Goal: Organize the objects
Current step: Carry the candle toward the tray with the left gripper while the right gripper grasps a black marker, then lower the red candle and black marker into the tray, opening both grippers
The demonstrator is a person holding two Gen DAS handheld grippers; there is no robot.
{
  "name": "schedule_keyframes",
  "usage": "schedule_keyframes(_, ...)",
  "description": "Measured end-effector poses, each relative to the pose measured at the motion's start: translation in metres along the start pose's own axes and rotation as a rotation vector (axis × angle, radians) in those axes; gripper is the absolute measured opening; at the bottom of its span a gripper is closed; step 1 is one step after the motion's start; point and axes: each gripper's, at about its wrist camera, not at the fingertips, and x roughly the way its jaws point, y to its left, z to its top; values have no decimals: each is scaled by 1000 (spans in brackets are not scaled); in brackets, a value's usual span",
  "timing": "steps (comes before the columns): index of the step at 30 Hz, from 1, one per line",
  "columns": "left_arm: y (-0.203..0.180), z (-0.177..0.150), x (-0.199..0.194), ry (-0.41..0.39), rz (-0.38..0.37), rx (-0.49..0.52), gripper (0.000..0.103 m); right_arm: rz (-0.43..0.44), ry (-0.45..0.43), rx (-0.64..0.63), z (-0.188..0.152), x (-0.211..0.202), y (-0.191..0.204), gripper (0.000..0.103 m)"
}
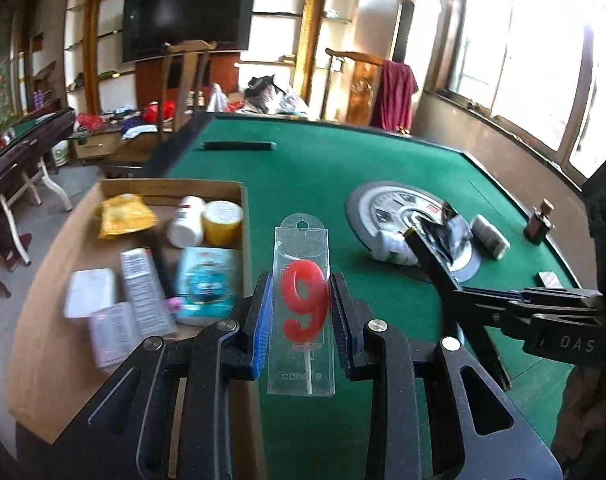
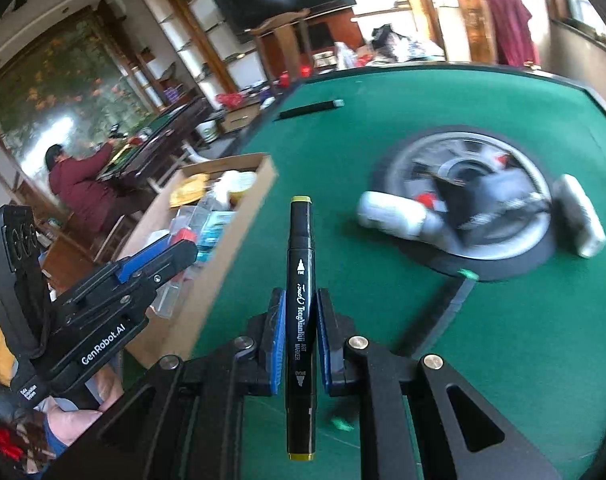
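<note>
My left gripper is shut on a clear pack with a red number 9 candle, held above the green table beside the cardboard box. The box holds a yellow packet, a white bottle, a yellow tub and several packets. My right gripper is shut on a black art marker, held upright over the green felt. The left gripper also shows in the right wrist view, near the box. The right gripper shows in the left wrist view.
A round silver and black disc sits mid-table with a white bottle, a dark packet and a white roll on or by it. A small dark bottle stands at the right. A black bar lies at the far edge.
</note>
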Motion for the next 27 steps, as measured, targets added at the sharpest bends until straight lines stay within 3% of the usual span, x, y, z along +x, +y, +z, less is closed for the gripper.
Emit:
schedule_keyframes(15,118,-27,-40,-7,169,-193,27,149,98,-114,6,76,112,13)
schedule_keyframes(27,157,-48,-27,54,206,-262,27,115,151,-149,-7,125,137,13)
